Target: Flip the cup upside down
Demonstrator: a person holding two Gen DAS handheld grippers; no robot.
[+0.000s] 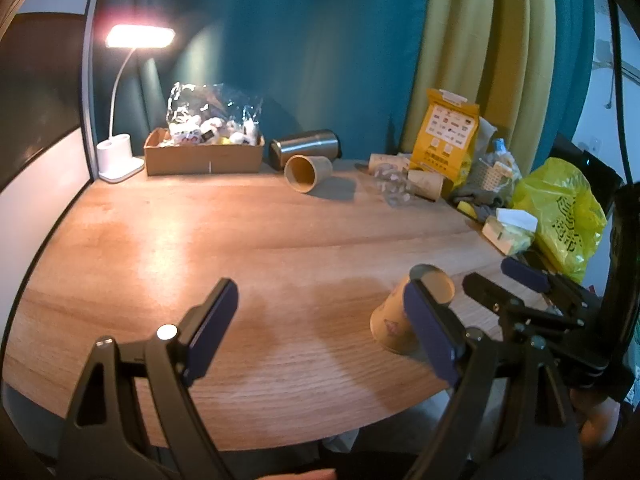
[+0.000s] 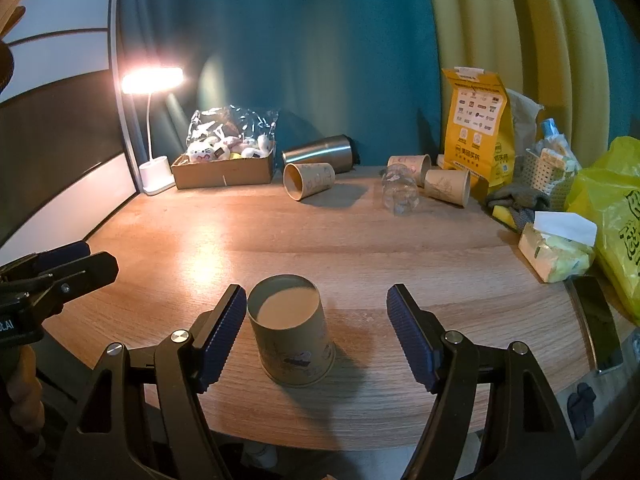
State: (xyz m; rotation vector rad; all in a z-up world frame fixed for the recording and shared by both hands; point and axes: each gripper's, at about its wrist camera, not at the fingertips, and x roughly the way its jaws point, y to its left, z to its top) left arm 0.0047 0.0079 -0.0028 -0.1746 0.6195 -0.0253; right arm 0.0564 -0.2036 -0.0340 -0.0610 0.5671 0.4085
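A brown paper cup (image 2: 292,332) stands upside down on the wooden table (image 2: 360,248), base up, near the front edge. My right gripper (image 2: 316,332) is open, its blue pads on either side of the cup, not touching it. The cup sits closer to the left pad. In the left wrist view the same cup (image 1: 394,320) shows partly behind my left gripper's right finger. My left gripper (image 1: 320,328) is open and empty over the table, left of the cup. The right gripper (image 1: 504,284) shows there beside the cup.
Along the back stand a lit desk lamp (image 2: 154,80), a cardboard box of plush toys (image 2: 224,172), a lying steel tumbler (image 2: 320,154), several lying paper cups (image 2: 308,180), a clear glass (image 2: 400,192), a yellow bag (image 2: 476,120). A tissue pack (image 2: 556,248) and phone (image 2: 596,320) lie right.
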